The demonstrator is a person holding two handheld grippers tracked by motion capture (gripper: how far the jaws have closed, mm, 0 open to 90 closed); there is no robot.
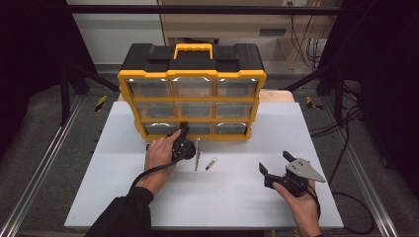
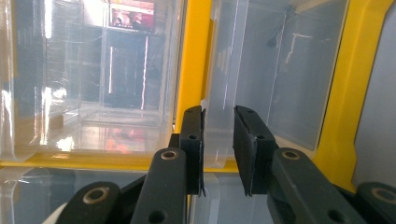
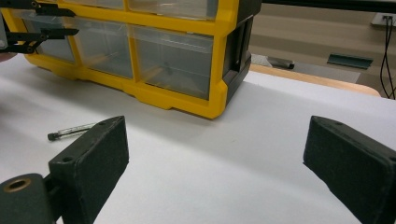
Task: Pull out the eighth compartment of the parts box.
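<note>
The left gripper [image 1: 182, 129] sits at the centre of the high view, its tips against the bottom row of the organiser [image 1: 192, 94], at the seam between the lower left drawer and the lower middle drawer [image 1: 197, 129]. In the left gripper view its jaws stand nearly together with a clear plastic lip of that middle drawer [image 2: 219, 135] between the pads; whether the pads truly pinch it is hard to tell through the glare, but the gap looks just the width of the tab. The drawer lies straight ahead of the jaws, and its travel runs toward the lower edge of the high view, along the forearm, so a pull back along the gripper's own axis seems what the move turns on.

The right gripper [image 1: 277, 167] rests low at the right of the high view, jaws wide apart and empty, well apart from the organiser. A small vial [image 1: 211, 163] and a metal clip [image 1: 197, 154] lie on the table [image 1: 276, 123] between the two hands.
</note>
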